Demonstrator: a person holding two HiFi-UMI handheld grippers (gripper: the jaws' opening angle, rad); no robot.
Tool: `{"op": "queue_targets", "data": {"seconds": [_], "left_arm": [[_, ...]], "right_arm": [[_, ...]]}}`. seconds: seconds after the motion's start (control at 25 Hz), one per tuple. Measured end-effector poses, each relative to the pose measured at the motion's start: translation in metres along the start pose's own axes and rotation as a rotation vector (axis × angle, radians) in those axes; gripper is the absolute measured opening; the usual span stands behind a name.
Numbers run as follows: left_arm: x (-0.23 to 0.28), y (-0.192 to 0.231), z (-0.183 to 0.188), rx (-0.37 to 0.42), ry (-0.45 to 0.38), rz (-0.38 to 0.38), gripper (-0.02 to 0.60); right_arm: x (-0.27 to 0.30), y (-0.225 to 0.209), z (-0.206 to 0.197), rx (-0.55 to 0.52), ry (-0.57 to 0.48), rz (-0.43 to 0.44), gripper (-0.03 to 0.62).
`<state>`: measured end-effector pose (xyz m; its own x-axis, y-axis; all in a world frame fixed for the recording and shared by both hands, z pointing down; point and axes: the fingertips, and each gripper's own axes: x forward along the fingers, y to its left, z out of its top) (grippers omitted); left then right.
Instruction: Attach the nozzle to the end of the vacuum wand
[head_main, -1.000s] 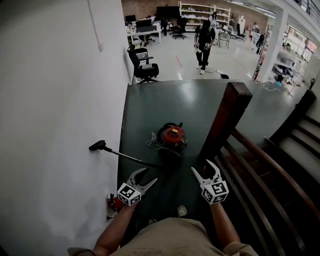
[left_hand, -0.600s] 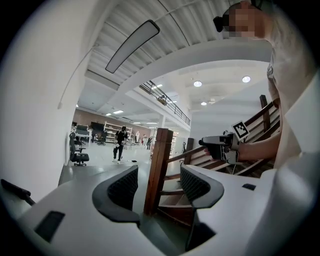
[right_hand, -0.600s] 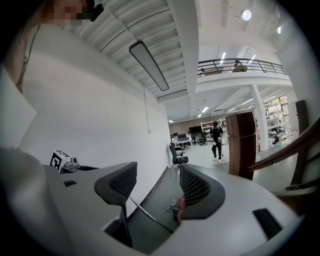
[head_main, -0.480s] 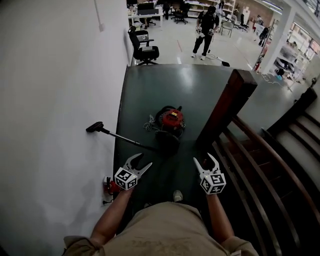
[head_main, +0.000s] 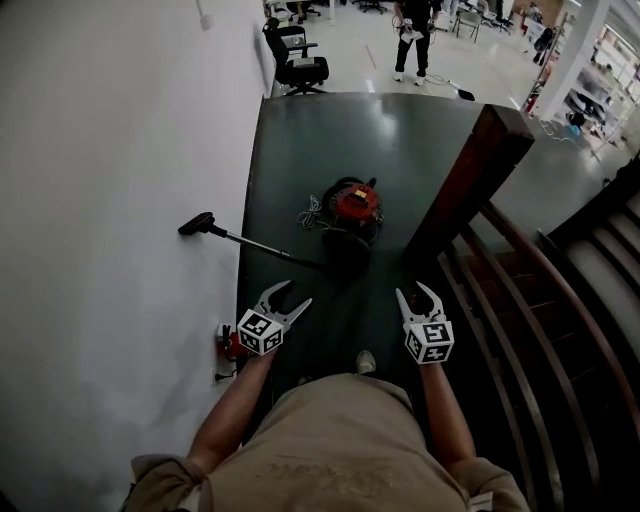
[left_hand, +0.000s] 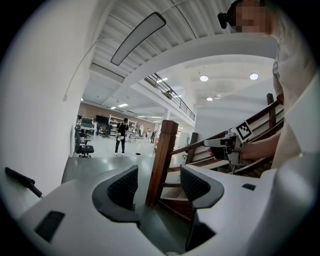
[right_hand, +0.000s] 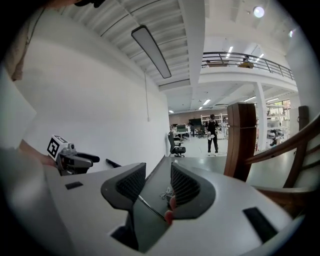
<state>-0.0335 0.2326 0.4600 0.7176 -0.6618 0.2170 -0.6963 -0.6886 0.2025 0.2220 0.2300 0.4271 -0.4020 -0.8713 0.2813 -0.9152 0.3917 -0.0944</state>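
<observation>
Since the red vacuum (head_main: 356, 205) lies well ahead of both jaws, any grip should land on its wand (head_main: 250, 243) near the joint. The left gripper (head_main: 295, 293) is spread and empty; the right gripper (head_main: 413, 290), jaws just closing yet apart, holds nothing. The black nozzle (head_main: 196, 223) sits at the wand's far end, ahead-left of the jaws.

Open-plan office, seen from a stair landing
Wooden newel post (head_main: 468, 185), stairs (head_main: 545, 300) right of it, office chair (head_main: 298, 62) on the floor beyond it, mezzanine railing (right_hand: 245, 59) above it.
</observation>
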Motion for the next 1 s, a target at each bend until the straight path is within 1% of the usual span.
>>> {"op": "queue_targets", "data": {"seconds": [0.16,0.32,0.68,1.0], "left_arm": [[0.0,0.004,0.003,-0.02,0.001,0.02,0.258],[0.001,0.005,0.003,-0.025,0.012,0.026,0.258],[0.009,0.003,0.003,-0.04,0.02,0.052,0.258],[0.026,-0.004,0.002,-0.042,0.036,0.069,0.258]], "right_arm": [[0.007,0.002,0.004,-0.045,0.015,0.006,0.134],[0.015,0.006,0.008,-0.052,0.015,0.027,0.12],[0.025,0.001,0.015,-0.048,0.004,0.056,0.112],[0.031,-0.017,0.019,-0.044,-0.001,0.07,0.112]]}}
